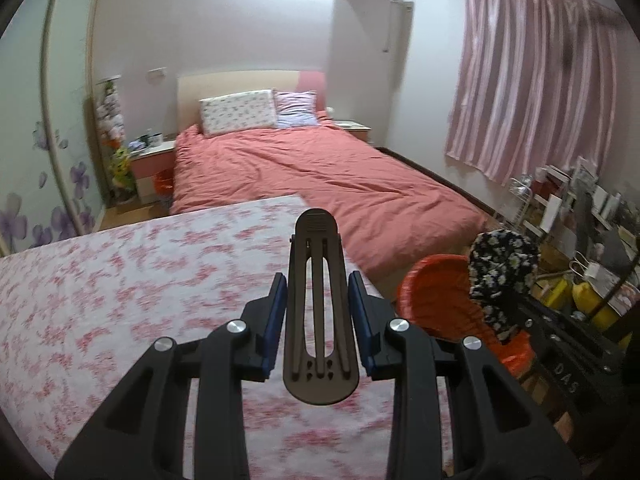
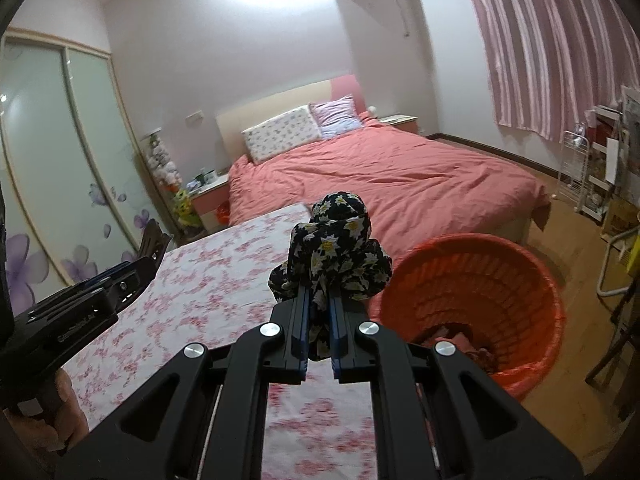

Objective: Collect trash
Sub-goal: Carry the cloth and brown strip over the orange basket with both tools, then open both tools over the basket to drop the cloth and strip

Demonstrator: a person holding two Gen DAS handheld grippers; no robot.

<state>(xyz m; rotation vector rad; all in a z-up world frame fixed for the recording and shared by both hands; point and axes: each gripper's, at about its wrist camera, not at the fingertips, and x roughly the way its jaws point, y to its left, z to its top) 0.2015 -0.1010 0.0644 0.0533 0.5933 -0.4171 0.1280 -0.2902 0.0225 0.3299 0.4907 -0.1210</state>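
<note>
My left gripper (image 1: 318, 300) is shut on a dark brown plastic clip-like piece (image 1: 318, 300) that stands up between its blue pads, above the floral-covered table (image 1: 120, 280). My right gripper (image 2: 319, 312) is shut on a bunched black cloth with white and yellow flowers (image 2: 336, 248), held above the table's right edge, just left of the orange basket (image 2: 472, 292). The same cloth (image 1: 500, 272) and the basket (image 1: 436, 292) show at the right of the left wrist view. The left gripper (image 2: 132, 276) shows at the left of the right wrist view.
The basket holds some reddish items (image 2: 452, 334) at its bottom. A bed with a salmon cover (image 1: 320, 176) lies beyond the table. Cluttered shelves (image 1: 580, 216) stand at the right under pink curtains. A sliding wardrobe (image 2: 60, 160) is at the left.
</note>
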